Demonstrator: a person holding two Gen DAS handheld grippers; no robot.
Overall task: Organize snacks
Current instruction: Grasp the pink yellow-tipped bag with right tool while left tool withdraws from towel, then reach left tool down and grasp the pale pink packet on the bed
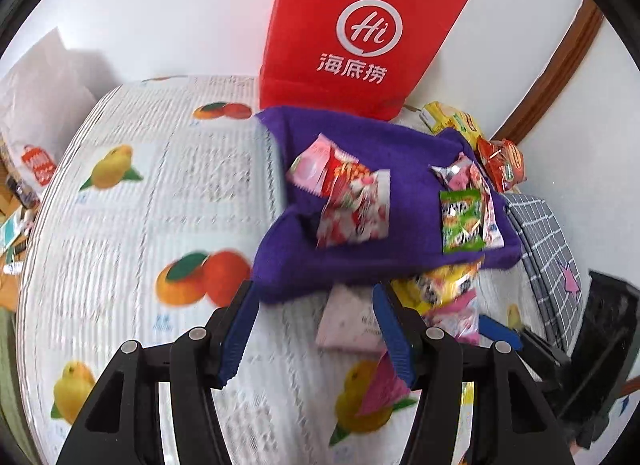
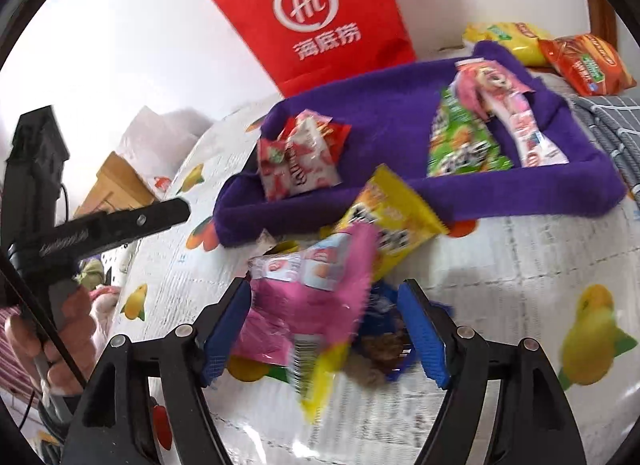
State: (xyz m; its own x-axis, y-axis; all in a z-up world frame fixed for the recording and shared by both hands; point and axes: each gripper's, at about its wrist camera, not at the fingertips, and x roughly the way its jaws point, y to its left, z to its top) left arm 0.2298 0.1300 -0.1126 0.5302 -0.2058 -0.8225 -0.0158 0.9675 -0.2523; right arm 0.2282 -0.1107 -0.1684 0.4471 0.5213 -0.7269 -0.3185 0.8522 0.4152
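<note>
A soft, fuzzy purple tray [image 2: 400, 113] with rolled fabric walls sits on the table [image 1: 132, 201], whose glossy white cover is printed with fruit and text. Behind the tray stands a stiff red paper bag [image 1: 352, 29]. Inside the tray lie crinkly foil packets: a red-and-white packet [image 2: 296, 161] at its left end, and a green packet [image 2: 460, 141] with a pink packet [image 2: 516, 121] at its right end. Just in front of the tray a loose heap holds a yellow packet [image 2: 396, 217] and a pink serrated-edge packet [image 2: 316, 285]. The right gripper [image 2: 324, 329] is spread wide around that heap, its ribbed blue pads [image 2: 420, 329] not pressing anything. The left gripper [image 1: 316, 329] also stands wide apart, empty, before the tray's front wall.
</note>
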